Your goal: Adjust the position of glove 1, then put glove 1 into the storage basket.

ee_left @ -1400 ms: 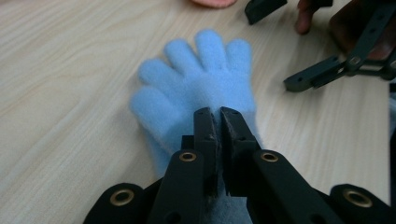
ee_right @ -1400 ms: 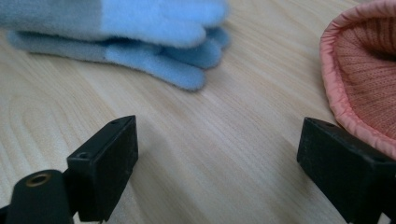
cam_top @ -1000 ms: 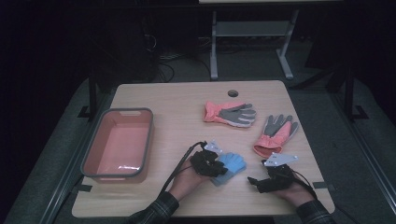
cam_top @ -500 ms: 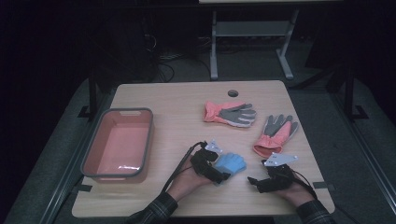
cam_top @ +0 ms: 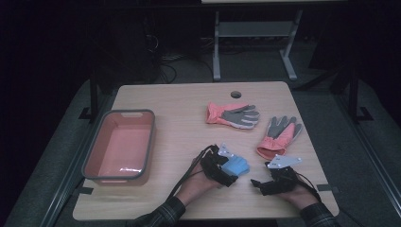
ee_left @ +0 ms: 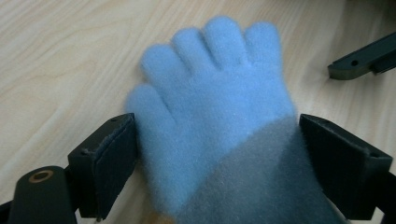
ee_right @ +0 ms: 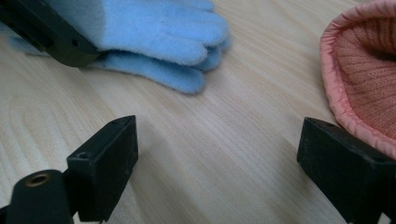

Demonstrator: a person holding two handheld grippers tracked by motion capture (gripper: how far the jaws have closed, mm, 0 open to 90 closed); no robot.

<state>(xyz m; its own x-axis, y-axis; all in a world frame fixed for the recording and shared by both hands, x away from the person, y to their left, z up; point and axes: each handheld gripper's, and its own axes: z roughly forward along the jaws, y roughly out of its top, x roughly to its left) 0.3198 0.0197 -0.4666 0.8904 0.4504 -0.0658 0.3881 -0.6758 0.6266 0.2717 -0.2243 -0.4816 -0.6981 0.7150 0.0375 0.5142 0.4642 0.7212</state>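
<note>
Blue fleece glove [ee_left: 215, 112] lies flat on the counter [cam_top: 179, 137] between the left tool's [cam_top: 226, 171] just-opened jaws, fingers pointing straight ahead, while the right tool [cam_top: 259, 184] sits open and empty nearby.

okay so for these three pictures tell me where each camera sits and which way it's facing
High view: above the person's side of the table, facing forward and down; shows both forearms, left hand-held gripper, right hand-held gripper.
Left gripper view: on that gripper, looking along its jaws, which flank the blue glove.
Right gripper view: on that gripper, looking low across bare wood between open jaws towards the coral glove cuff.
All three share the blue glove.
</note>
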